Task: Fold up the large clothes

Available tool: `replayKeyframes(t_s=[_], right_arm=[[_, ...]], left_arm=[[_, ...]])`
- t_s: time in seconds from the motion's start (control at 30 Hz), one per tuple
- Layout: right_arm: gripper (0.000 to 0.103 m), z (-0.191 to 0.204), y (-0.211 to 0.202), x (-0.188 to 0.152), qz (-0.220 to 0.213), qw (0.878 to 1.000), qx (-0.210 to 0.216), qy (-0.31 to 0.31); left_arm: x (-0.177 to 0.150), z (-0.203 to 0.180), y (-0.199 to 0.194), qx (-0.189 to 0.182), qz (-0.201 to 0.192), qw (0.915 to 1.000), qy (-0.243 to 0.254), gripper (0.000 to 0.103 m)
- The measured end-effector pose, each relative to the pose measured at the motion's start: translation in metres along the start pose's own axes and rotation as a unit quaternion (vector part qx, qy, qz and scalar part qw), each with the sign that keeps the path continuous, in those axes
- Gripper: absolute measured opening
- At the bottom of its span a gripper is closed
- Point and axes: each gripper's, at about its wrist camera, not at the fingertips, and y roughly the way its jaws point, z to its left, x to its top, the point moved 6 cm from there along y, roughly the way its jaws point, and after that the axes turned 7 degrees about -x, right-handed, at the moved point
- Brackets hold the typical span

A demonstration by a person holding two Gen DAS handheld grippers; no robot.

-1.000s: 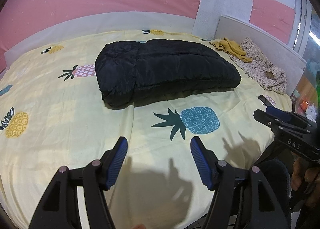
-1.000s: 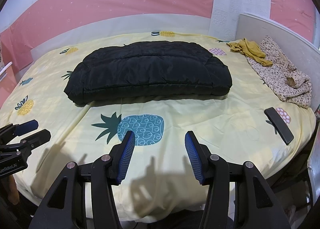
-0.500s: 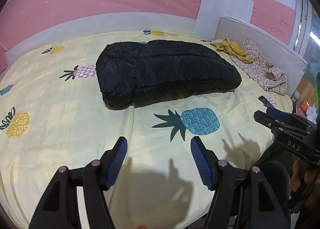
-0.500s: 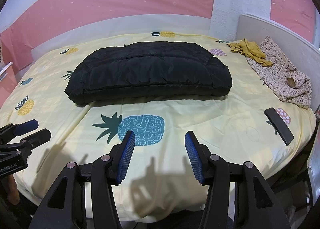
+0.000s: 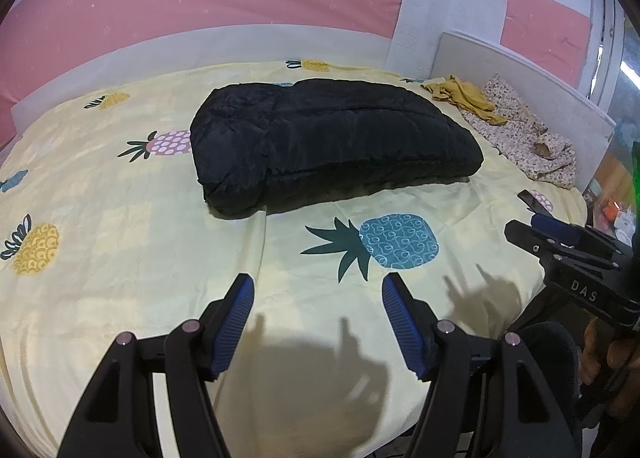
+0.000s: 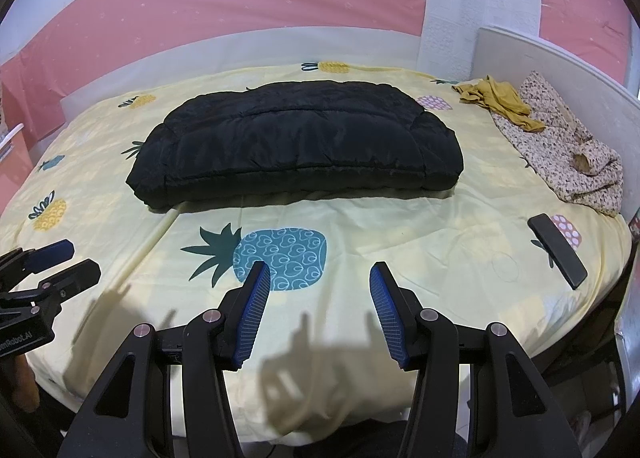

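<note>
Nearest to both cameras, bare yellow bed sheet [image 6: 400, 225] is seen between and under the jaws. The left gripper [image 5: 316, 298] is held with its jaws apart and nothing between them; the right gripper [image 6: 316, 286] is likewise held with jaws apart and empty. Both are poised over the near edge of the bed, side by side, tilted downward toward the mattress.

Just beyond the jaws a blue pineapple print [image 6: 282, 258] is passed, directly ahead of the right gripper and ahead and slightly to the right of the left one.

Farther on, well apart from both sets of jaws, the black padded coat [image 6: 296, 137] is found lying flat on the sheet as a thick bundle, apparently already folded over. Its long axis runs crosswise to the line of the jaws, left to right. It is centred ahead of the right gripper; neither gripper looks clearly nearer.

To the far right of the jaws, a dark phone [image 6: 556, 250], a mustard garment [image 6: 500, 101] and a floral cloth [image 6: 568, 153] are left near the headboard.
</note>
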Motion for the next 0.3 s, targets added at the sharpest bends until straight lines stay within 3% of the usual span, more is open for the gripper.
replayKeyframes(t_s=[0.3], right_arm=[[0.052,-0.0022,0.0009,-0.0015,0.0,1.0,-0.001,0.001]], left_arm=[[-0.0004,-0.0022,-0.0015,-0.001,-0.01,0.9999,-0.003,0.073]])
